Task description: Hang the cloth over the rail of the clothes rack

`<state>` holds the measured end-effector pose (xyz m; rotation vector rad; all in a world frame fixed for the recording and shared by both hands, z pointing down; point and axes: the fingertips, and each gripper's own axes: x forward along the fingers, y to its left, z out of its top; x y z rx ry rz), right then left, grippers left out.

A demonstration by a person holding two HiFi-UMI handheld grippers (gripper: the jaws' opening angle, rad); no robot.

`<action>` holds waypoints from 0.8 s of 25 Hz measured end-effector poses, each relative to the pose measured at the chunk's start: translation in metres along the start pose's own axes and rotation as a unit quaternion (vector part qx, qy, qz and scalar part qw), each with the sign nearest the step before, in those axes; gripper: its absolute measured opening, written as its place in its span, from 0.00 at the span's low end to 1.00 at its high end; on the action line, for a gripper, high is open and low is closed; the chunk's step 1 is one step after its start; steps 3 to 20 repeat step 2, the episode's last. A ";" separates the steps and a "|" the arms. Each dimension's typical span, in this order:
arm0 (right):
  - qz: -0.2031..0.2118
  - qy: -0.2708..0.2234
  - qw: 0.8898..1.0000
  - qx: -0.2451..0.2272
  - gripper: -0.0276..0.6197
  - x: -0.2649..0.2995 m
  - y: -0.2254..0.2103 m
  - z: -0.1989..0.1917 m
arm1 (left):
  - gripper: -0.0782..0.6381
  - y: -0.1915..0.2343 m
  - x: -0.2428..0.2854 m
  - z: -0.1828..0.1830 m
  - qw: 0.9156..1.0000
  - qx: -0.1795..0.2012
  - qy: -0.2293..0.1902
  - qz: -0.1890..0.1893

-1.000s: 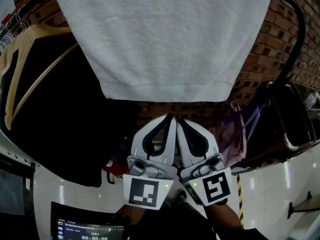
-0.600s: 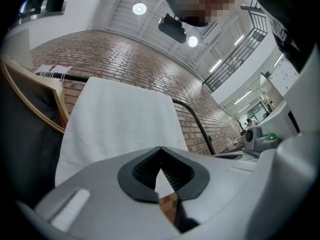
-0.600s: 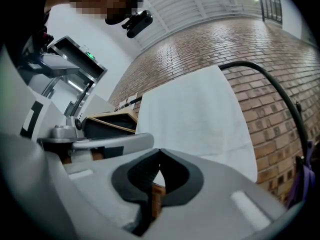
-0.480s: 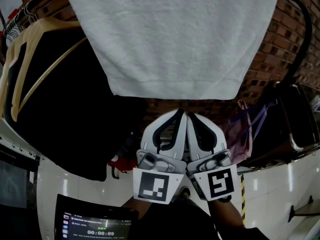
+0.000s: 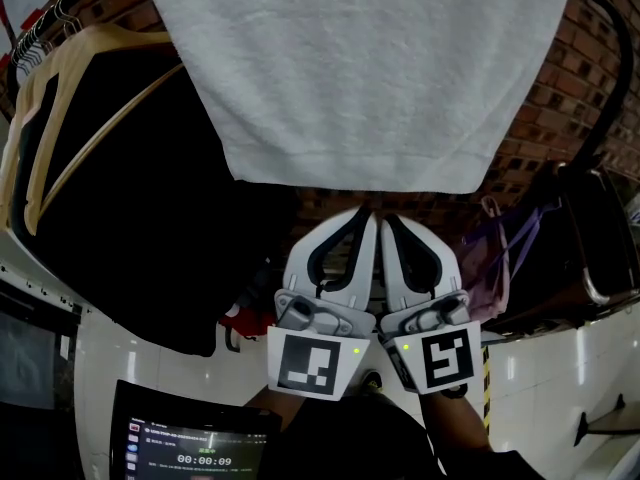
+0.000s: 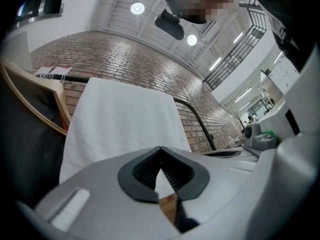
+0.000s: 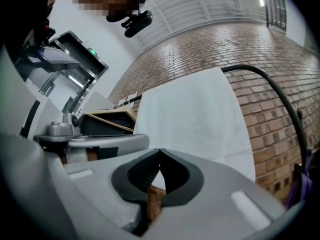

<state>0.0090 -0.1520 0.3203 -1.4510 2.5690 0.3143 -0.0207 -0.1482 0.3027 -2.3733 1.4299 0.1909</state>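
A white cloth (image 5: 360,68) hangs over the black rail (image 5: 603,58), above the left gripper (image 5: 364,215) and right gripper (image 5: 386,219). A dark coat (image 5: 130,218) hangs further left.

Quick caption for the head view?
White cloth hung up; left hand-held gripper and right hand-held gripper shut, empty, below it.

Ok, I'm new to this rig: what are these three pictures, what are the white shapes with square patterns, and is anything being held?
There is no robot arm here: a person holds a two-jaw gripper in each hand. The head view looks down from the person's head. In it the left gripper and right gripper sit side by side, and the patterned cubes are part of them. The other two pictures come from cameras riding on each gripper, looking along its jaws. Both pairs of jaws are shut and hold nothing. Ahead, the white cloth hangs draped over the rack's black rail, in front of a brick wall. A dark garment hangs to its left.
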 end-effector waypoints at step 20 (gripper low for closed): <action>0.001 0.000 1.000 -0.002 0.05 0.001 0.000 0.000 | 0.12 0.001 0.001 0.000 1.000 -0.001 -0.001 0.001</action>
